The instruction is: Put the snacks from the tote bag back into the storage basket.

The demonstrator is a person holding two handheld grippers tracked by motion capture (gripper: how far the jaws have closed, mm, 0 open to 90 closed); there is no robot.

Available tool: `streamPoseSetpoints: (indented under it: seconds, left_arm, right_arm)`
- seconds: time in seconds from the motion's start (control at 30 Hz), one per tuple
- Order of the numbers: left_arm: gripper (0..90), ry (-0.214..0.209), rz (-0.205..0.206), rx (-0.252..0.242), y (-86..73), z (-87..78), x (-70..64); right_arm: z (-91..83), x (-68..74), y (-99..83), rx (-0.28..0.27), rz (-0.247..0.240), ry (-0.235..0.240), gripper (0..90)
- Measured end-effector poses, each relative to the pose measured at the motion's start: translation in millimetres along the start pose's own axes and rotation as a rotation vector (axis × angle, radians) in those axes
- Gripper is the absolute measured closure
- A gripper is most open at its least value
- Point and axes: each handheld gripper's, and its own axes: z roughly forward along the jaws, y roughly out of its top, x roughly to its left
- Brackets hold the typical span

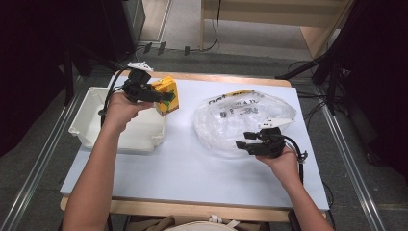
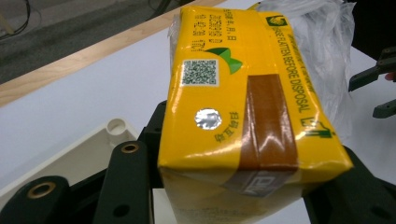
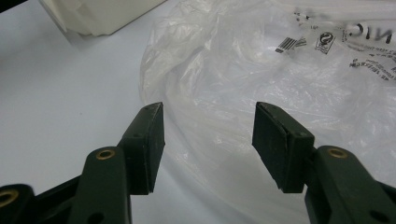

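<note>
My left gripper (image 1: 166, 97) is shut on a yellow drink carton (image 1: 167, 95) and holds it in the air beside the right end of a white bin (image 1: 91, 126). Up close, the carton (image 2: 243, 107) lies between the black jaws, showing a QR code, a foil straw hole and a brown strip. A crumpled clear plastic bag (image 1: 240, 120) lies on the white tabletop at the right. My right gripper (image 1: 244, 140) stands open at the bag's near edge, its jaws pointing left. Between those open jaws (image 3: 208, 135) the bag (image 3: 289, 79) lies just ahead, untouched.
The white bin (image 2: 70, 154) sits at the table's left side, its corner just below the carton. The table's wooden edge (image 1: 216, 79) runs along the far side. Bare white tabletop (image 1: 192, 168) lies between the person's two forearms.
</note>
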Motion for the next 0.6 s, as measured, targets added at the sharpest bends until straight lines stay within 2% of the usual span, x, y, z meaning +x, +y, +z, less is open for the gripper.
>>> streamPoseSetpoints:
  seconds: [0.4,0.6]
  left_arm:
    - [51.8,0.038,-0.036,-0.019,-7.7,-13.6,14.7]
    - [51.8,0.069,-0.047,-0.009,-11.3,-15.9,20.8]
  right_arm:
    - [3.0,0.1,2.1,-0.001,-0.008,0.006,44.8]
    - [2.6,-0.2,2.1,0.000,-0.005,0.004,44.9]
